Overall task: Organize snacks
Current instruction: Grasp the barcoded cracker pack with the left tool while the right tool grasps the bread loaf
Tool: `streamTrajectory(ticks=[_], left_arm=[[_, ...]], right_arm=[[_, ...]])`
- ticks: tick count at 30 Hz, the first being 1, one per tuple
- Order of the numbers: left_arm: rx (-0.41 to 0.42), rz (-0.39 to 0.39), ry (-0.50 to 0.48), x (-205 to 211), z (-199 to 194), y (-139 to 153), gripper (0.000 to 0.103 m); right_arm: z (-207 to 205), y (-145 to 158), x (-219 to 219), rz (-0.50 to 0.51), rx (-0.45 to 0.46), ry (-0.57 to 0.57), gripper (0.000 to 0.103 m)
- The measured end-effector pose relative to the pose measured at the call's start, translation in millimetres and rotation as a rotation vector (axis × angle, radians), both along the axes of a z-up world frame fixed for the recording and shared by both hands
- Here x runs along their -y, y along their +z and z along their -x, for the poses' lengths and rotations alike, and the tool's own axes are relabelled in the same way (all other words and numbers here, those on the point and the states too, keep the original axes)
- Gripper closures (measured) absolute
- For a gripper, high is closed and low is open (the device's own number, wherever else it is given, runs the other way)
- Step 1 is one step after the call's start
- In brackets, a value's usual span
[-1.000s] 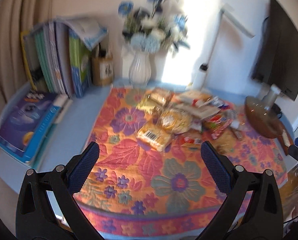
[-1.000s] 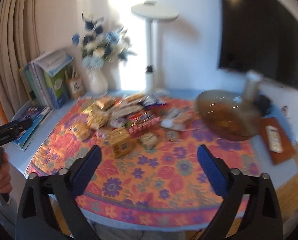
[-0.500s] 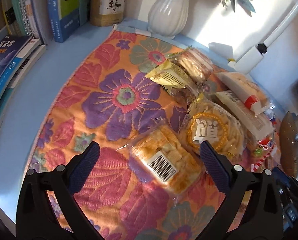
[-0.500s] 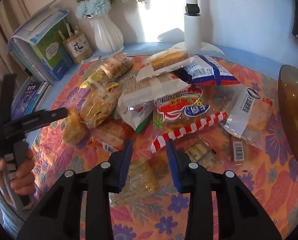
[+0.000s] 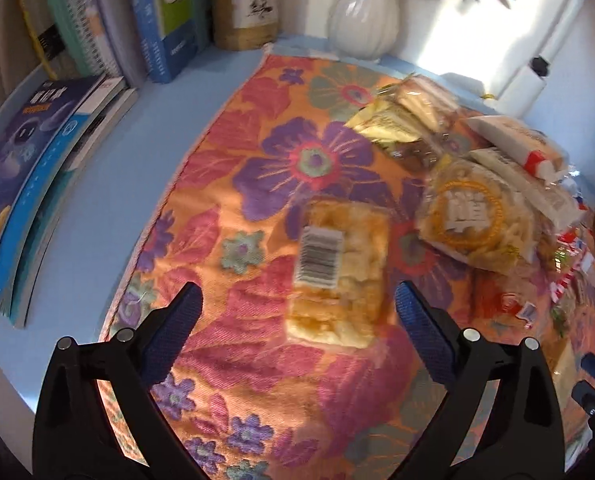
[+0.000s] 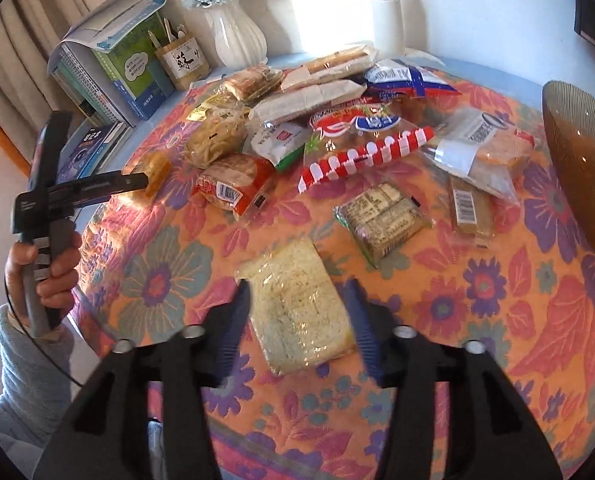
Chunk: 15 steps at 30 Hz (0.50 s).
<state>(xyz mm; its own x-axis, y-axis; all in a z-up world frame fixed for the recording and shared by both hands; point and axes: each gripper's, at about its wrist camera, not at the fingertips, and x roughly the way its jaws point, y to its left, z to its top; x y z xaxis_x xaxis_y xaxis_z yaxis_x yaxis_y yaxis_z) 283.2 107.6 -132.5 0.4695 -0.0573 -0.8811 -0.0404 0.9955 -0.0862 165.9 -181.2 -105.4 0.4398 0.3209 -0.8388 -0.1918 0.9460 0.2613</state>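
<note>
Left gripper (image 5: 297, 312) gapes above barcoded snack (image 5: 339, 276); right gripper (image 6: 299, 304) half-spread, straddles pale packet (image 6: 297, 306)

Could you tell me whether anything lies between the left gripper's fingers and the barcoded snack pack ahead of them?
In the left wrist view, only bare floral tablecloth separates the open left gripper from the barcoded snack pack.

A barcode label (image 5: 319, 256) sits on the yellow snack pack (image 5: 339, 276); its digits are too blurred to read. A large white Chinese character (image 5: 463, 210) marks the round snack bag (image 5: 477, 220). The pen holder (image 6: 183, 60) bears brush-written black characters. Other print is illegible.
</note>
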Motion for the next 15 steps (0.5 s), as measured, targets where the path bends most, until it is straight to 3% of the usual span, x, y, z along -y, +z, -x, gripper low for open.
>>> streamTrajectory(ticks=[3,5,10,12,14,15], left_arm=[[0.022,-0.026,-0.057,14,-10,0,0.006],[-0.006,-0.054,-0.104,23,-19,-10,0.007],[-0.026,-0.087,-0.113,31,-17,-22,0.021],[-0.013,-0.104,-0.113,33,-12,-20,0.047],[-0.002,-0.118,-0.106,33,-8,-16,0.058],[-0.001,-0.116,-0.105,33,-5,-15,0.058]], right_arm=[[-2,-2,-6,0.017,0.022,0.062,0.035],[-4,-8,-11,0.055,0.038,0.121,0.029],[-13,-27,-12,0.076,-0.014,0.188,0.028],[-14,-32,-18,0.079,-0.021,0.21,0.028],[-12,-34,-27,0.086,-0.021,0.225,0.031],[-11,-34,-29,0.101,-0.017,0.224,0.034]])
